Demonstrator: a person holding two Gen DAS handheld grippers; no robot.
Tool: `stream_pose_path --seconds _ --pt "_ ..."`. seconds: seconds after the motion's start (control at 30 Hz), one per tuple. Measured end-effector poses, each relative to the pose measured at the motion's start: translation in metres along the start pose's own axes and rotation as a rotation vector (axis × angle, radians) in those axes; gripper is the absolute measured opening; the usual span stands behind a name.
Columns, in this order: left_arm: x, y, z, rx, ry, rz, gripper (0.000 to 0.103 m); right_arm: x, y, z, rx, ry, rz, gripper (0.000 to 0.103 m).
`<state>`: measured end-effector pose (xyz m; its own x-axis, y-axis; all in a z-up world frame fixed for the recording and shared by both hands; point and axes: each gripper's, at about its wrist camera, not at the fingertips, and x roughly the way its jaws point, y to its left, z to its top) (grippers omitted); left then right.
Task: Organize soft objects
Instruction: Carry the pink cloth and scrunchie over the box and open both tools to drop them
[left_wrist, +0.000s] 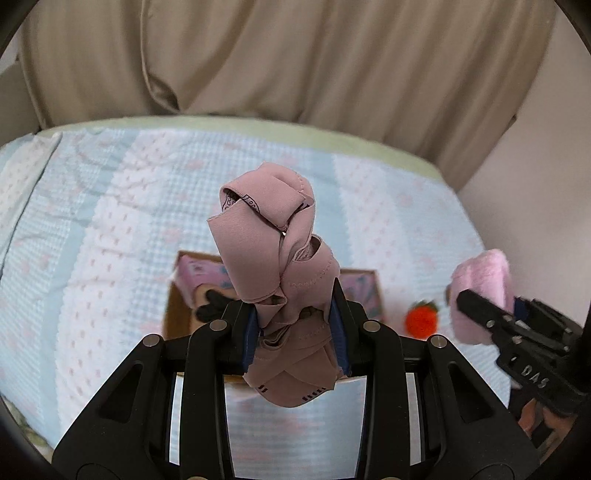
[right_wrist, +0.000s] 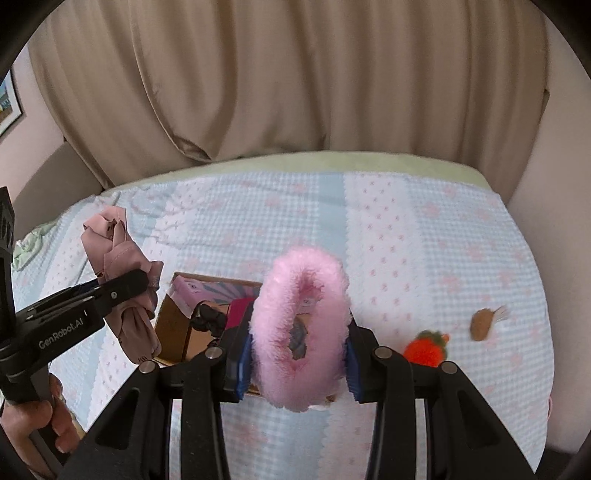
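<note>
Left wrist view: a mauve cloth is clamped in the left gripper, raised over the box ahead; a pink fluffy ring is pinched by the right gripper alongside, presumably for dropping in.

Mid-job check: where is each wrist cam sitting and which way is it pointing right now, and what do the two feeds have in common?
Left wrist: rides the left gripper, looking along its fingers across the bed toward the curtain; shows the mauve cloth it clamps, and the right gripper at right.
Right wrist: rides the right gripper, same heading; shows the pink fluffy ring it clamps, the left gripper and a hand at left.
Shared: cardboard box, orange plush, blue quilt.
</note>
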<state>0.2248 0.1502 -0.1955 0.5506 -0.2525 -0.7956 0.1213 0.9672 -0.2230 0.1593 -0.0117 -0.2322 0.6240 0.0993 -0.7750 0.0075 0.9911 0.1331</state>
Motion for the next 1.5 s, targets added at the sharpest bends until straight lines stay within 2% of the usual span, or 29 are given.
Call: stream_pose_path --seconds 0.17,0.37,0.63,0.8,0.93,1.0,1.03,1.07,1.1,1.17,1.2,1.5 --pt "0.043 0.044 0.0 0.021 0.095 0.016 0.03 0.037 0.013 -0.003 0.042 0.068 -0.023 0.037" --pt "0.1 0.076 -0.01 0.03 0.227 0.041 0.03 0.077 0.019 -0.006 0.054 0.158 -0.051 0.037" --pt "0.159 0.083 -0.032 0.066 0.373 0.05 0.03 0.143 0.003 -0.011 0.089 0.272 -0.067 0.037" --pt "0.193 0.084 -0.039 0.092 0.435 0.069 0.03 0.176 -0.004 -0.012 0.098 0.326 -0.078 0.037" --pt "0.208 0.081 -0.041 0.133 0.452 0.074 0.03 0.193 -0.008 -0.011 0.092 0.357 -0.069 0.037" --pt "0.212 0.079 -0.042 0.159 0.459 0.083 0.036 0.2 -0.009 -0.011 0.105 0.377 -0.063 0.04" --pt "0.214 0.079 -0.042 0.165 0.463 0.078 0.056 0.203 -0.01 -0.011 0.114 0.389 -0.064 0.044" --pt "0.213 0.079 -0.04 0.167 0.458 0.071 0.089 0.205 -0.011 -0.011 0.124 0.394 -0.07 0.053" --pt "0.213 0.079 -0.04 0.168 0.456 0.058 0.101 0.206 -0.012 -0.011 0.13 0.39 -0.071 0.06" --pt "0.212 0.079 -0.039 0.168 0.458 0.06 0.103 0.203 -0.012 -0.009 0.135 0.369 -0.041 0.096" --pt "0.211 0.079 -0.038 0.168 0.451 0.068 0.103 0.201 -0.01 -0.009 0.132 0.358 -0.028 0.103" --pt "0.188 0.085 -0.037 0.135 0.419 0.067 0.103 0.179 0.0 -0.01 0.096 0.317 -0.008 0.103"
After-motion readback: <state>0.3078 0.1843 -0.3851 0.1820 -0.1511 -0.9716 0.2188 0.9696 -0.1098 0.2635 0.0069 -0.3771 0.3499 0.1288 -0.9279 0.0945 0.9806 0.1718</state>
